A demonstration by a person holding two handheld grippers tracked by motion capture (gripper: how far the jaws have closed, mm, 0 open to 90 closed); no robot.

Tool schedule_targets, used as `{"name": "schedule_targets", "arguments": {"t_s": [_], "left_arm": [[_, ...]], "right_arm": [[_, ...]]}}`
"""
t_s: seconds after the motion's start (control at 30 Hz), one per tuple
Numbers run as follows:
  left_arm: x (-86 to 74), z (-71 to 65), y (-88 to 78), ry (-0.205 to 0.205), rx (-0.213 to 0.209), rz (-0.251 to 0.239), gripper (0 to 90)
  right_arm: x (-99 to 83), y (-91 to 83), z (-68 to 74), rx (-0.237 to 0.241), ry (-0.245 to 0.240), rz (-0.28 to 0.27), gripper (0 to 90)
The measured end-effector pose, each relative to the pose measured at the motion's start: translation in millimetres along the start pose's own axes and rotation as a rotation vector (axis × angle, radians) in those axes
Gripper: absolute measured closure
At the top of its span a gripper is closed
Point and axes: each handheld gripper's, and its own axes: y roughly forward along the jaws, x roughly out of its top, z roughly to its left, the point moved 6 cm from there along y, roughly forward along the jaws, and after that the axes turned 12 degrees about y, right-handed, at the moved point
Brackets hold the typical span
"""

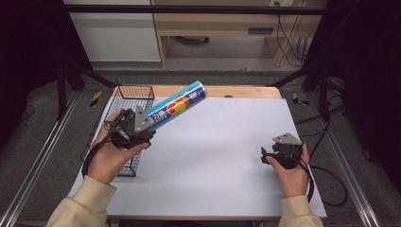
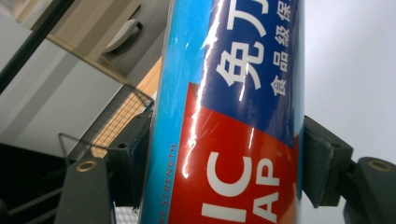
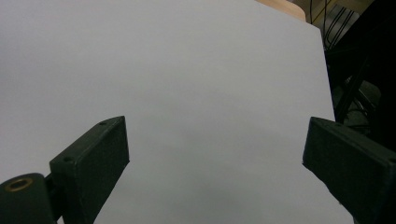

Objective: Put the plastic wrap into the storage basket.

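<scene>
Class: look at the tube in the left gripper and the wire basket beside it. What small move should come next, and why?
Probably swing the left gripper toward the wire basket and lower the tube into it. The fingers clamp the tube, which juts over the table, while the open right gripper holds nothing.

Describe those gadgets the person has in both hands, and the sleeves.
Each hand has black two-jaw tongs, left and right, each topped by a grey three-cornered plate. A black cable trails from each. The jaws carry flat dark pads and brass-coloured fittings. The sleeves are cream.
</scene>
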Motion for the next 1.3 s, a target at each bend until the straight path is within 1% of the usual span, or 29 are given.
{"name": "schedule_targets", "arguments": {"t_s": [0.03,0.07,0.1,0.2,0.23,0.27,0.3,0.33,0.37,0.4,0.43,0.47,0.5,0.57,0.6,0.63,0.67,0.7,0.73,0.83,0.9,0.97,1.07,1.13,1.2,1.23,1.3], "left_arm": [[-3.0,1.2,-3.4,-0.005,0.008,0.011,29.8],[-6.8,2.1,-6.5,-0.026,0.009,0.013,29.8],[-9.2,2.9,-8.4,-0.033,0.013,0.016,29.8],[-16.8,4.8,-13.9,-0.042,0.029,0.026,29.9],[-19.7,5.2,-15.4,-0.051,0.033,0.024,30.0],[-19.7,5.2,-15.4,-0.051,0.033,0.024,30.0],[-26.0,5.5,-18.1,-0.076,0.037,0.020,30.0],[-26.0,5.5,-18.1,-0.076,0.037,0.020,30.0],[-29.0,5.5,-19.5,-0.085,0.040,0.023,30.1],[-34.6,5.2,-22.1,-0.115,0.042,0.031,30.1],[-36.4,5.0,-22.9,-0.125,0.043,0.034,30.1],[-36.4,5.0,-22.9,-0.125,0.043,0.034,30.1],[-41.7,5.9,-25.5,-0.137,0.052,0.055,30.2],[-43.8,6.4,-26.4,-0.143,0.055,0.063,30.2],[-46.9,7.0,-27.0,-0.162,0.059,0.068,30.3],[-48.2,8.4,-27.2,-0.161,0.067,0.071,30.3],[-50.1,7.6,-27.8,-0.180,0.066,0.086,30.3],[-51.2,8.2,-27.5,-0.189,0.067,0.092,30.3],[-52.9,7.2,-28.1,-0.218,0.066,0.114,30.3],[-56.8,7.1,-27.6,-0.249,0.077,0.152,30.5],[-61.2,7.2,-26.1,-0.272,0.078,0.165,30.6],[-65.1,7.0,-25.0,-0.280,0.079,0.181,30.6],[-68.0,6.7,-23.5,-0.276,0.084,0.192,30.7],[-69.9,6.2,-21.9,-0.281,0.077,0.193,30.7],[-72.8,6.2,-19.4,-0.276,0.086,0.215,30.8],[-72.8,6.2,-19.4,-0.276,0.086,0.215,30.8],[-75.9,6.1,-16.8,-0.287,0.091,0.235,30.9]], "right_arm": [[0.1,-0.2,-0.4,-0.002,-0.001,-0.002,7.4],[0.0,-0.7,-0.7,-0.004,0.004,-0.004,7.5],[-0.2,-1.0,-0.6,-0.007,0.011,-0.005,7.5],[-0.7,-1.1,-0.2,-0.007,0.018,-0.007,7.5],[-0.9,-1.1,0.0,-0.002,0.020,-0.007,7.5],[-1.1,-0.7,0.2,0.002,0.022,-0.004,7.5],[-1.4,-0.3,0.5,0.006,0.026,0.000,7.4],[-1.4,-0.3,0.5,0.006,0.026,0.000,7.4],[-1.4,0.1,0.3,0.010,0.023,0.000,7.4],[-1.3,-0.1,0.2,0.011,0.026,-0.001,7.4],[-1.1,-0.6,0.6,0.013,0.033,0.000,7.4],[-1.1,-0.6,0.6,0.013,0.033,0.000,7.4],[-0.4,-0.4,0.0,0.016,0.023,-0.009,7.3],[-0.2,-0.5,0.0,0.013,0.025,-0.011,7.3],[0.6,-1.2,2.1,0.015,0.045,-0.009,7.3],[0.4,-1.0,2.6,0.013,0.038,-0.009,7.3],[0.3,-0.9,3.4,0.016,0.032,-0.010,7.2],[0.3,-1.0,4.1,0.017,0.036,-0.010,7.0],[0.3,-1.1,4.3,0.018,0.041,-0.007,6.9],[1.1,-2.1,5.5,0.019,0.045,-0.010,7.1],[1.4,-2.5,6.0,0.023,0.045,-0.012,7.0],[0.8,-1.9,6.0,0.024,0.043,-0.007,7.1],[1.1,-1.9,4.5,0.026,0.044,-0.012,7.2],[1.1,-1.8,4.1,0.025,0.045,-0.012,7.3],[0.7,-1.4,4.3,0.025,0.045,-0.009,7.3],[0.4,-1.5,4.7,0.026,0.048,-0.006,7.3],[0.3,-1.7,4.4,0.025,0.043,-0.007,7.3]]}}
